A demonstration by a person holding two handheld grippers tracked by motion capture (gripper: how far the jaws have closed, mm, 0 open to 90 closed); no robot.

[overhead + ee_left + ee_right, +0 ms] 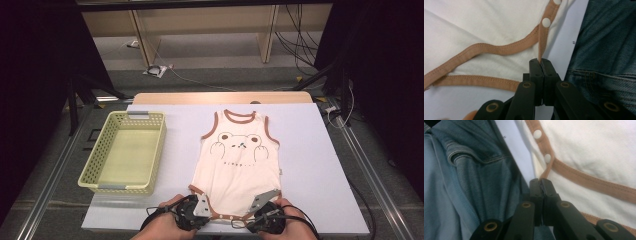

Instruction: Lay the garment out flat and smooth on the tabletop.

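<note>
While you pinch the bodysuit point(239, 160) hem | left gripper point(541, 60): clamped on trim | right gripper point(540, 180): clamped on trim | basket point(95, 171): left of bodysuit, apart

The setting is a lab-type recording station: a white-topped table point(310, 150) stands on a metal frame with black curtains point(30, 75) at left and right, loose cables point(295, 45) trail over the far floor, and bare wooden shelving legs point(142, 40) stand beyond.

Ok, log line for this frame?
left gripper: shut on bodysuit hem | right gripper: shut on hem | bodysuit: flat on table | basket: empty
</note>
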